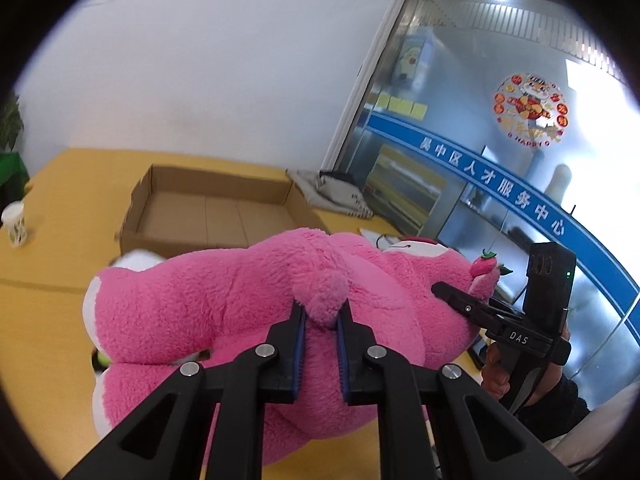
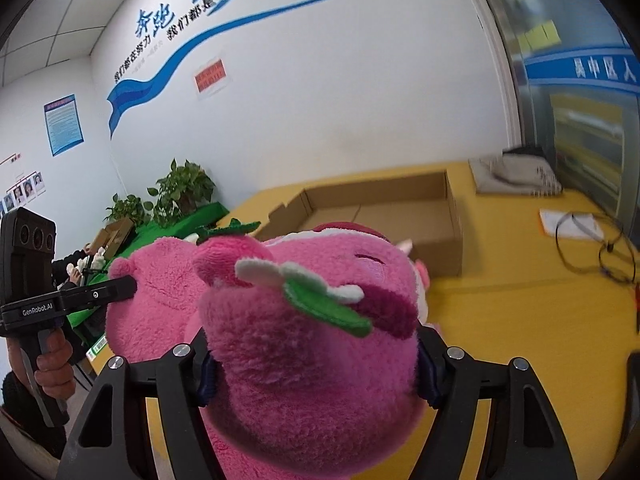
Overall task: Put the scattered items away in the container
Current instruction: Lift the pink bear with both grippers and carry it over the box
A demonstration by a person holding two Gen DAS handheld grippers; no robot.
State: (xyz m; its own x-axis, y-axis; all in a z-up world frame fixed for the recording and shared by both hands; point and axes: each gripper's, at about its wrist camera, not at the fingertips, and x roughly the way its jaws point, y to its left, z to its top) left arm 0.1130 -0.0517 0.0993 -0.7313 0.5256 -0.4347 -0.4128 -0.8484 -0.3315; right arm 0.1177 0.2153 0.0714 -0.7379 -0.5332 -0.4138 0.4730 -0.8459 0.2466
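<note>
A big pink plush bear [image 1: 192, 312] hangs above the yellow table [image 1: 52, 272], carried between both grippers. In the left wrist view my left gripper [image 1: 322, 314] is shut on the bear's small round tail. One finger [image 1: 460, 300] of the other gripper presses into the bear's head at the right. In the right wrist view my right gripper [image 2: 316, 364] is shut on the bear's [image 2: 304, 400] head, its pads sunk into the fur on both sides. A strawberry and leaf trim sits on top. An open, shallow cardboard box [image 1: 216, 216] [image 2: 380, 216] lies just beyond the bear, with nothing in it.
A white cup [image 1: 14, 224] stands at the table's left edge. A folded grey cloth [image 1: 340, 196] [image 2: 516, 178] lies behind the box by the glass wall. A sheet of paper [image 2: 556, 222] and a looped cord [image 2: 616, 268] lie at right. Potted plants [image 2: 180, 192] stand at the left.
</note>
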